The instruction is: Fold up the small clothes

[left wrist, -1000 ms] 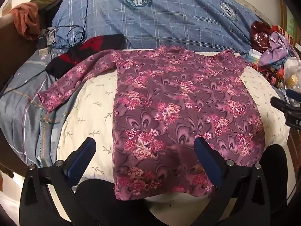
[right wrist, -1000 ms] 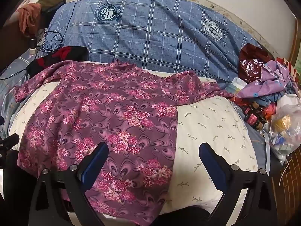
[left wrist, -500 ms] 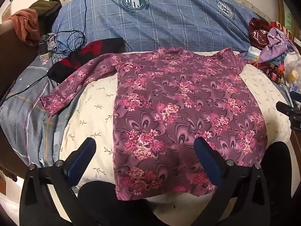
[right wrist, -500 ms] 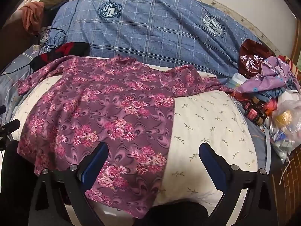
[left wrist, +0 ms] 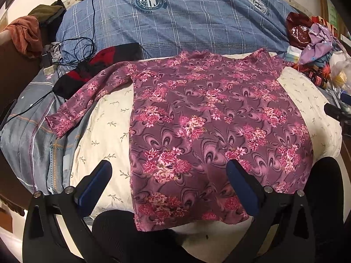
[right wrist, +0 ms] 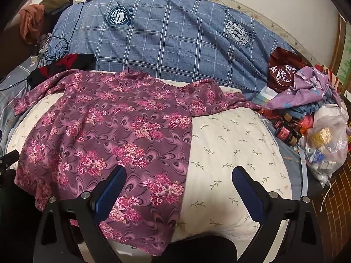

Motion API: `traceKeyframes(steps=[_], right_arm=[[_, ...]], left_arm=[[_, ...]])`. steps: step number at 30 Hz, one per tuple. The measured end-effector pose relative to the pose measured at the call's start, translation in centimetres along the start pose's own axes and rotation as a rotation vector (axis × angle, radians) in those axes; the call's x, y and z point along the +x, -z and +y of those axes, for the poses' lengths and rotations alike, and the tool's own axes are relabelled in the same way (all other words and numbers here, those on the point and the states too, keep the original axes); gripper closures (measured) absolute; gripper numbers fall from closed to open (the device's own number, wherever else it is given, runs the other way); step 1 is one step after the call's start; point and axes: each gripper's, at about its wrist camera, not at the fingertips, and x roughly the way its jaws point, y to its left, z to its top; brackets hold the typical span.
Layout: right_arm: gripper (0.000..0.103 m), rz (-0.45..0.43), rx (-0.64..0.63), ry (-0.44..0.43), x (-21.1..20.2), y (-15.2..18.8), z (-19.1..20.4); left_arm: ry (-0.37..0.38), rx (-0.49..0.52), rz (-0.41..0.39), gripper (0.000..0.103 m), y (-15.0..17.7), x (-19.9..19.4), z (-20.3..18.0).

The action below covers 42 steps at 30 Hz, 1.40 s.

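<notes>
left wrist | floral top [left wrist: 208,120] flat, hem at pillow [left wrist: 105,131] edge | both fingers wide apart, empty

Purple floral top [left wrist: 210,118] lies flat (sleeves spread).

A bed carries everything here. A cream quilt [right wrist: 230,153] with small leaf sprigs covers its near middle. A purple flowered shirt [left wrist: 208,120] lies flat on it, hem near, collar far, one sleeve reaching left onto a grey-blue sheet [left wrist: 28,135]. Along the far side lies a blue checked duvet [right wrist: 175,39] with round badges. At the far left lie a black and red garment [left wrist: 94,68] and tangled black cables [left wrist: 76,46]. At the right edge sits a heap: a lilac cloth [right wrist: 307,87], small jars [right wrist: 285,131], a clear plastic bag [right wrist: 326,144].
</notes>
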Motion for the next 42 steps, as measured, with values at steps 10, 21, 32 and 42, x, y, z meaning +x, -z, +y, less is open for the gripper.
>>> traceKeyframes(steps=[10,21,32,42], right_arm=[[0.005,-0.006,0.013,-0.004,0.3,0.1,-0.4],[0.005,0.029,0.021,-0.044,1.3,1.0,-0.5],[0.005,0.033,0.013,-0.052,1.2,1.2,-0.3],[0.005,0.038,0.007,-0.056,1.4,1.2,-0.1]], left_arm=[[-0.034,-0.013,0.017,0.000,-0.9,0.4,-0.2],[-0.035,-0.029,0.013,0.000,-1.1,0.3,0.1],[-0.017,-0.019,0.017,0.000,-1.0,0.4,-0.2],[0.001,-0.018,0.027,0.000,-1.0,0.9,-0.4]])
